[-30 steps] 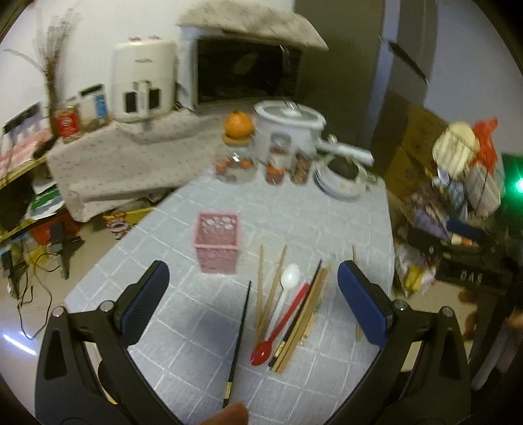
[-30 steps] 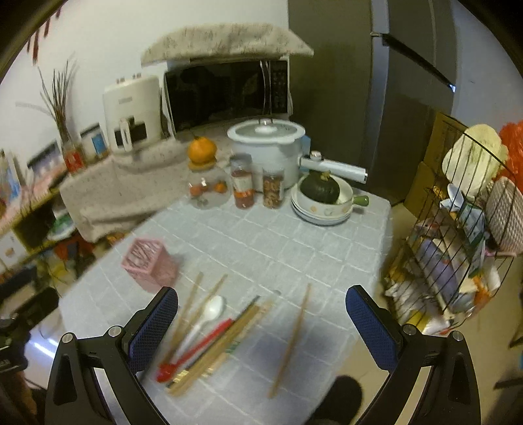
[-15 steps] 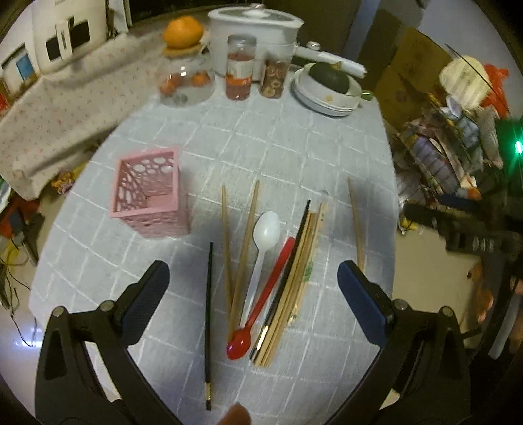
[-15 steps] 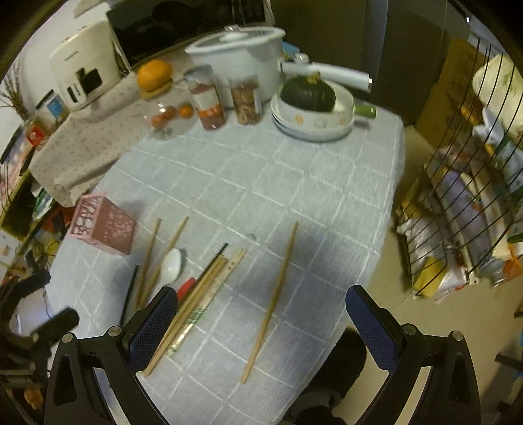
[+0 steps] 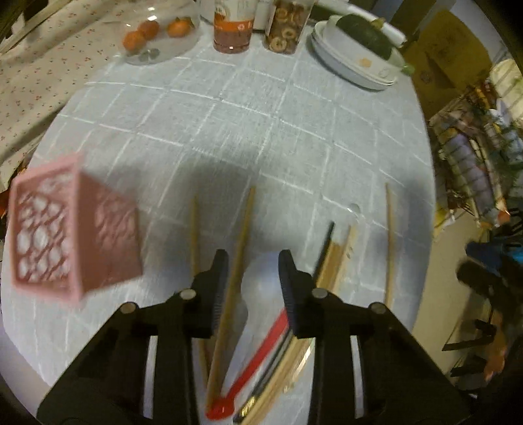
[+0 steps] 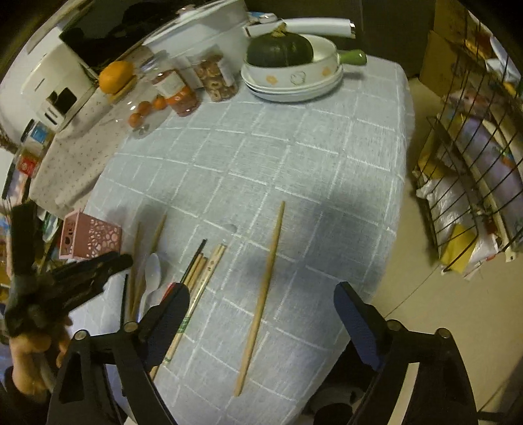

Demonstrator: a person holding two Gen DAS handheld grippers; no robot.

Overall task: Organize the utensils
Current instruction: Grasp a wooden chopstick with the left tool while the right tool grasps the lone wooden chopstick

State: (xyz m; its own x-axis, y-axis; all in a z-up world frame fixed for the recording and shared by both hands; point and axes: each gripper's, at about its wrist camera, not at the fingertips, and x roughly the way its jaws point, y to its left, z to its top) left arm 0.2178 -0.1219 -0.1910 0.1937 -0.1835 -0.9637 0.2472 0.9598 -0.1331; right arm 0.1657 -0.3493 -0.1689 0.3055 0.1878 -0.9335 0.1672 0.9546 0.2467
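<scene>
My left gripper point(image 5: 251, 258) is low over the table, its jaws narrowed but still apart. They straddle a wooden chopstick point(image 5: 240, 242) and the bowl of a white spoon point(image 5: 261, 287). A red spoon point(image 5: 258, 359) and a bundle of chopsticks point(image 5: 330, 261) lie just right of it. The pink perforated holder point(image 5: 65, 229) stands to the left. My right gripper point(image 6: 261, 294) is open and empty above a lone wooden chopstick point(image 6: 261, 294). The right wrist view also shows the left gripper point(image 6: 98, 264), the holder point(image 6: 88, 238) and the white spoon point(image 6: 152, 271).
At the table's far end stand jars point(image 5: 232, 29), a glass dish of oranges point(image 5: 153, 32) and stacked plates with a green squash point(image 5: 362, 36). A wire rack point(image 6: 474, 163) stands off the table's right edge. The table's front edge is close below both grippers.
My left gripper has dropped towards the utensils and its jaws have narrowed around the white spoon and a chopstick. My right gripper has moved lower over the lone chopstick and stays open.
</scene>
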